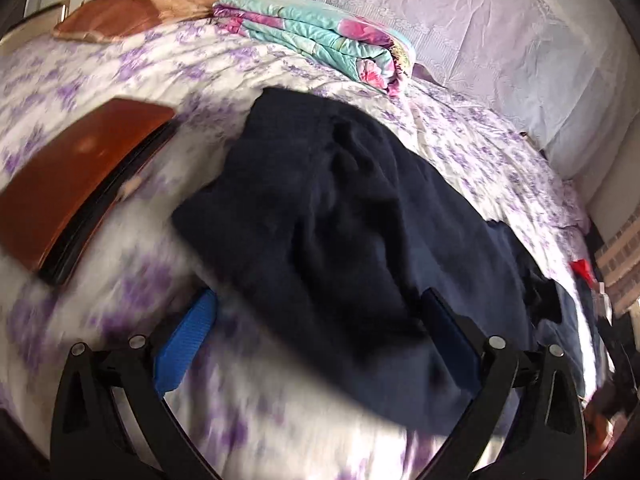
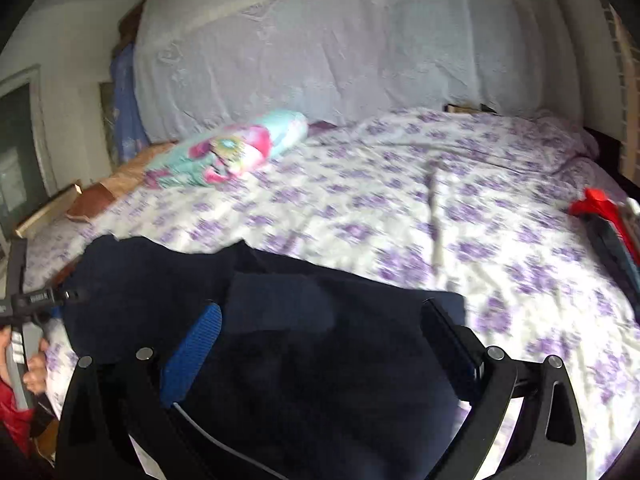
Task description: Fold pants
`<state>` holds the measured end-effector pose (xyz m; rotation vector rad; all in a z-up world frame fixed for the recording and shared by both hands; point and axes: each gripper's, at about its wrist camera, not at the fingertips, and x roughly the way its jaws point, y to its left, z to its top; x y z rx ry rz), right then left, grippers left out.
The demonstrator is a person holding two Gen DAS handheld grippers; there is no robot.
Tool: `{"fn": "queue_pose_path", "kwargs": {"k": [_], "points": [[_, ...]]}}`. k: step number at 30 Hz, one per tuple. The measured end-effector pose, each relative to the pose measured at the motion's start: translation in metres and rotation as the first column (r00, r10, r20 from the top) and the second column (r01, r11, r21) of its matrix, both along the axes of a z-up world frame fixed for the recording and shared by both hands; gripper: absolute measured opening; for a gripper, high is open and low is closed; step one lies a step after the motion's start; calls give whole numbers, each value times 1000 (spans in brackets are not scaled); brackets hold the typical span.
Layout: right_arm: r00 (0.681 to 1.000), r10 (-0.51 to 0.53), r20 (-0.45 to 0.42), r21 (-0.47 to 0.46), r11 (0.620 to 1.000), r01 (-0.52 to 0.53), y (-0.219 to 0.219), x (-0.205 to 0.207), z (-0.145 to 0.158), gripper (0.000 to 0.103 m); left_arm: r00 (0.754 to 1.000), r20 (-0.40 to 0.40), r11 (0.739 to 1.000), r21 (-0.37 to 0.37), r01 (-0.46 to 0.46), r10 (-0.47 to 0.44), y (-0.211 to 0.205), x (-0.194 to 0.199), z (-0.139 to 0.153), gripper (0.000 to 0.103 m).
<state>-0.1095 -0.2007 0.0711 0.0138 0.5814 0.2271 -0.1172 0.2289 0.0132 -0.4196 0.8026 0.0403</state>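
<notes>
Dark navy pants [image 1: 320, 216] lie in a rumpled heap on a bed with a white sheet [image 1: 460, 148] printed with purple flowers, near the bed's front edge. Left gripper [image 1: 320, 328] hangs over the near end of the heap, jaws spread wide — the blue pad [image 1: 188, 340] sits over bare sheet on the left, the other finger over the dark fabric on the right, nothing pinched between them. Right gripper [image 2: 320, 340] is also spread wide above the pants [image 2: 280, 340]; cloth lies under and between the fingers but the pads do not press on it.

In the right wrist view the left hand [image 2: 34, 368] shows at the far left edge, wrapped around its gripper handle, red sleeve below it.

A folded floral quilt [image 1: 320, 36] in teal and pink rests farther back on the bed, well apart from the pants. A brown flat item [image 1: 76, 184] lies on the sheet left of the pants — what it is, cannot tell. Pale lilac cloth [image 2: 340, 52] hangs behind the bed. Red item [image 2: 600, 204] at the bed's right edge.
</notes>
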Motion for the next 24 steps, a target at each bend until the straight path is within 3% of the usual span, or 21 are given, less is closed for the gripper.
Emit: {"fn": "queue_pose_path", "kwargs": {"k": [2, 4, 6, 9, 11, 12, 14, 15, 16, 20, 24], "points": [[990, -14, -143, -141, 990, -7, 5, 12, -22, 100, 1000, -26, 1000, -3, -10, 10, 0, 12, -1, 99], [981, -5, -195, -215, 976, -38, 12, 18, -48, 100, 999, -36, 999, -44, -30, 28, 4, 19, 1, 99], [987, 2, -160, -171, 985, -30, 8, 11, -40, 100, 998, -29, 995, -86, -60, 57, 9, 18, 1, 99], [999, 26, -26, -6, 1000, -26, -11, -15, -20, 100, 997, -3, 990, -118, -82, 82, 12, 13, 2, 98], [1000, -13, 7, 17, 1000, 13, -22, -21, -14, 100, 995, 14, 989, -112, -99, 101, 13, 7, 4, 89], [999, -31, -12, -3, 1000, 31, -25, -20, -16, 100, 994, 14, 989, -99, -109, 111, 13, 6, 4, 87], [985, -74, -159, -134, 990, 52, -20, -5, -38, 100, 993, 19, 991, -73, -116, 117, 11, 4, 6, 86], [968, -69, -241, -168, 985, 29, -17, 3, -52, 99, 992, 20, 991, -53, -121, 122, 8, 3, 7, 86], [966, -58, -253, -122, 992, 28, -22, 5, -52, 99, 991, 16, 991, -18, -136, 136, 4, 4, 8, 86], [962, -30, -270, -11, 1000, 28, -37, 5, -54, 100, 981, 36, 973, 127, -193, 190, -16, 3, 12, 89], [965, -32, -260, -20, 999, 27, -37, 2, -53, 99, 985, 77, 926, 335, -174, 157, -55, 0, 18, 98]]}}
